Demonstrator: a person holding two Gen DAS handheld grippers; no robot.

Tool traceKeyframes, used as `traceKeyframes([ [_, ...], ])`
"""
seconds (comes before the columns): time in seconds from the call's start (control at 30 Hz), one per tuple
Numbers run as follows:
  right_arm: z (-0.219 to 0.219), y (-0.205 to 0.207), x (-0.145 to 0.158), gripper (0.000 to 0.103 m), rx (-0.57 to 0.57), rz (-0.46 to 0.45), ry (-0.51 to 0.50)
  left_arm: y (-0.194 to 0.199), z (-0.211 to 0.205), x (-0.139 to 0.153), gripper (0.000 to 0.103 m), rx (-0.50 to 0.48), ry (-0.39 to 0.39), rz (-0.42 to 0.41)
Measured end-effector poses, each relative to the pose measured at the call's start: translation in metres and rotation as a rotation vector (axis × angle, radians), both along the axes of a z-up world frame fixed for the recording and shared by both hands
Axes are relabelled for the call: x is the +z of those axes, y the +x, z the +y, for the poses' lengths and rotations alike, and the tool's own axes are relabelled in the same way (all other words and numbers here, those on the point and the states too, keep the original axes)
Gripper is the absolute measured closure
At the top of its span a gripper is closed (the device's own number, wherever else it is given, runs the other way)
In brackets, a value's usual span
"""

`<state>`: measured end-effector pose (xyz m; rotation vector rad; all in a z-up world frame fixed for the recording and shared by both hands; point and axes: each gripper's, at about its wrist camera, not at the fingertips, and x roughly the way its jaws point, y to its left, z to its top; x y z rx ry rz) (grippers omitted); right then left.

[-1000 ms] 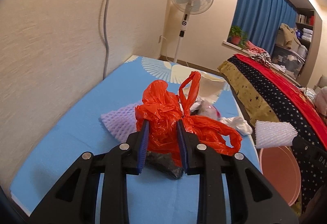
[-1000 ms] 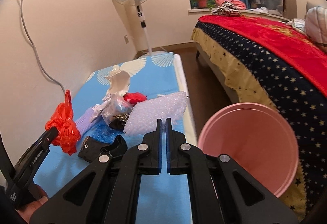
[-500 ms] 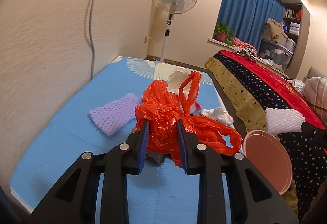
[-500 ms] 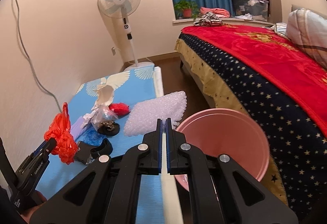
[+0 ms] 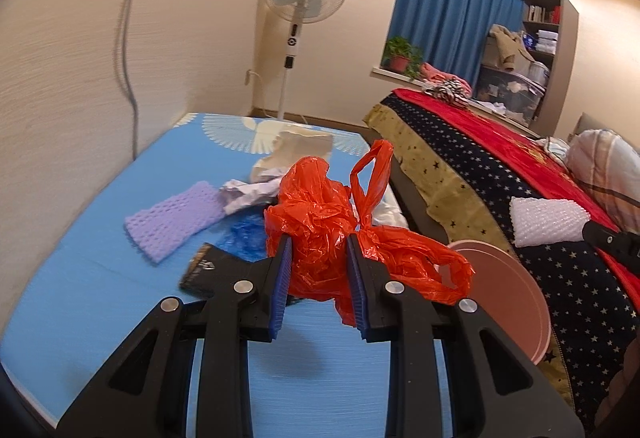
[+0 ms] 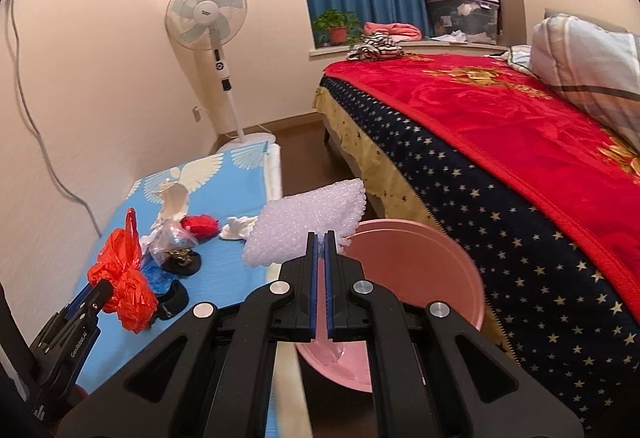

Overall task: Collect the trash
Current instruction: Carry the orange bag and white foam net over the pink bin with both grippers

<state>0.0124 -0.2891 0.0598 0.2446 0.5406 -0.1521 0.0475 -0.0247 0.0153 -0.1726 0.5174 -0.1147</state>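
1. Left wrist view: our left gripper (image 5: 318, 270) is clamped on a crumpled orange plastic bag (image 5: 320, 222), held above the blue mattress (image 5: 100, 278).
2. Beneath it on the mattress lie a purple foam net sleeve (image 5: 172, 218), a black packet (image 5: 208, 266) and crumpled white paper (image 5: 252, 192).
3. Right wrist view: our right gripper (image 6: 320, 270) has its jaws nearly together, pinching a white bubble-wrap sheet (image 6: 304, 226) by its edge.
4. That sheet hangs just above the rim of the round pink plastic bin (image 6: 420, 278), which stands between the mattress and the red star-patterned bed (image 6: 500, 142).
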Motion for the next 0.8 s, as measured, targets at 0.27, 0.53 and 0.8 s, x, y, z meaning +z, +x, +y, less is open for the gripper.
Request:
traceKeyframes([
  [0.27, -0.026, -0.004, -0.002, 0.1, -0.072, 0.003, -0.009, 0.001, -0.033, -0.003, 0.076, -0.069, 0.0, -0.001],
  [0.53, -0.052, -0.011, -0.007, 0.1, -0.151, 0.014, -0.008, 0.004, -0.073, -0.011, 0.076, -0.158, 0.006, 0.001],
  [0.8, -0.066, -0.011, -0.012, 0.1, -0.196, 0.022, -0.019, 0.007, -0.107, -0.013, 0.076, -0.238, 0.021, -0.001],
])
